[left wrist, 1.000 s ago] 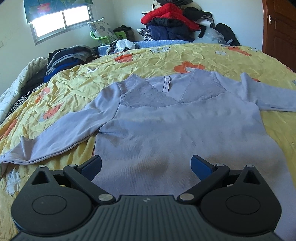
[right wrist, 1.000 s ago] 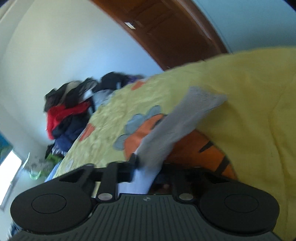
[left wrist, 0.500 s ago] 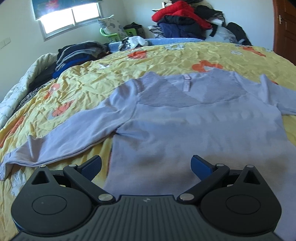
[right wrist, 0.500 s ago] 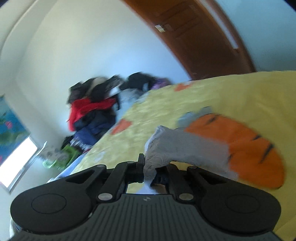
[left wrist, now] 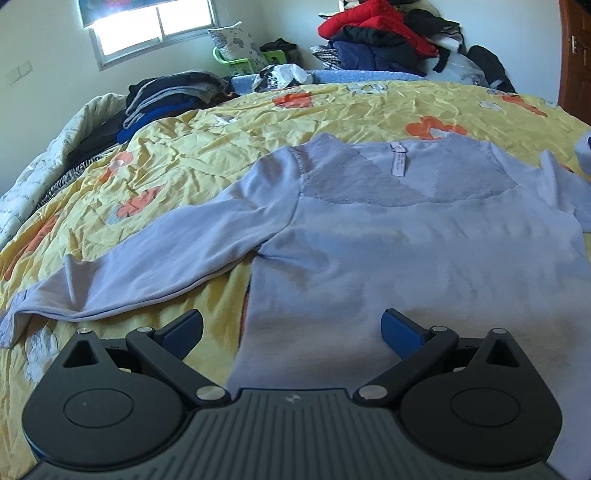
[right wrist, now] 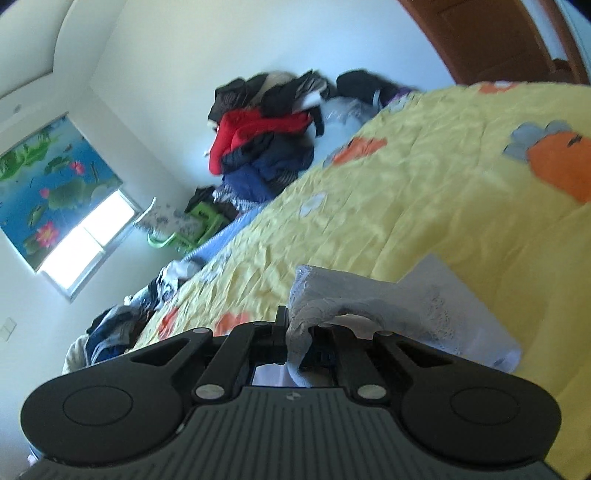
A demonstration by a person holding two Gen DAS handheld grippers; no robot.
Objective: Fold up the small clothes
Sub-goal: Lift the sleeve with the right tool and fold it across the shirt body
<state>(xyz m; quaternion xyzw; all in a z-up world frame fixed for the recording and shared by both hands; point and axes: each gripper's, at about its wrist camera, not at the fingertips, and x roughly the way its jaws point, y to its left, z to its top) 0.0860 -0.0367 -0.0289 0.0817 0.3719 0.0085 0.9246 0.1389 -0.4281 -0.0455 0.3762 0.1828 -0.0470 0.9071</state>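
A pale lilac long-sleeved top (left wrist: 406,258) lies flat on the yellow bedspread (left wrist: 207,155), neckline away from me, its left sleeve (left wrist: 147,273) stretched out sideways. My left gripper (left wrist: 291,326) hovers open over the hem near the left side seam, with nothing between its blue pads (left wrist: 183,330). In the right wrist view my right gripper (right wrist: 301,332) is shut on the cuff of the right sleeve (right wrist: 388,306), which is lifted off the bed and bends back over the jaws. The lifted cuff (left wrist: 583,151) just shows at the right edge of the left wrist view.
A heap of red and dark clothes (left wrist: 384,33) is piled at the far end of the bed. Folded dark garments (left wrist: 166,96) sit at the far left. A green chair (left wrist: 240,62) stands under the window (left wrist: 147,29). A brown door (left wrist: 576,51) is at the right.
My right gripper has risen and swung over the bed with the sleeve cuff, rolling as it went. The left gripper has drifted slightly left along the hem, still open.
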